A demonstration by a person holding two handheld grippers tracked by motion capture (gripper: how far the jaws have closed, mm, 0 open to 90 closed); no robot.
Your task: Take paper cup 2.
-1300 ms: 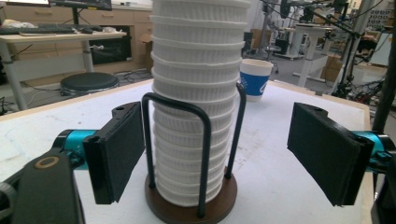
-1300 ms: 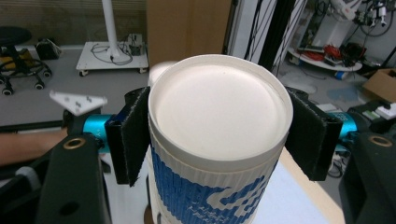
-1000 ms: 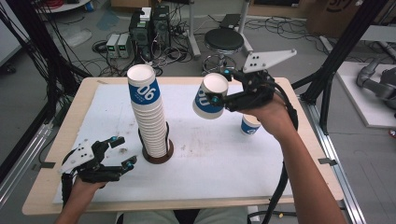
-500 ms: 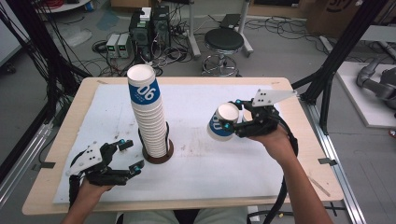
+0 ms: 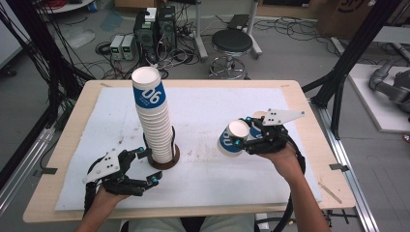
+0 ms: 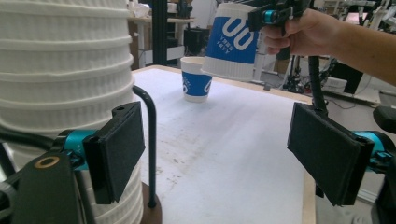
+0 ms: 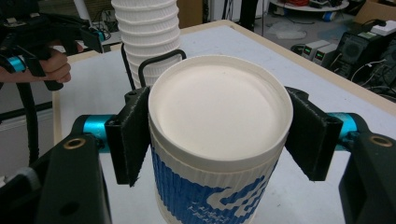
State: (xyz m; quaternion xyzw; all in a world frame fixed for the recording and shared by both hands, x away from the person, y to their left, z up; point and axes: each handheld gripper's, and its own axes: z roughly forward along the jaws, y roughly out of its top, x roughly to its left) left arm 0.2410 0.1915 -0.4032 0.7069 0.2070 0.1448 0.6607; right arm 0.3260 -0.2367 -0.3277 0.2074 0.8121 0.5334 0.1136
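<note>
Two grippers: one per hand, black padded jaws, teal fittings.
Right gripper [image 5: 241, 138]: jaws closed on a ribbed paper cup [image 7: 215, 140], held tilted above the white mat [image 5: 212, 169], right of centre.
Held cup print: blue band, large white "00"; small white lettering too blurred to read.
Left gripper [image 5: 147, 166]: jaws spread wide, nothing between them, just beside the stack's base.
Cup stack [image 5: 153, 121]: tall, leaning, ridged white sleeves, top cup marked "06", standing in a dark round holder [image 5: 164, 162] with a wire loop.
Loose cup [image 6: 196, 79]: upright on the mat beyond the held cup, same blue band.
Table [image 5: 63, 159]: pale wood edge.
</note>
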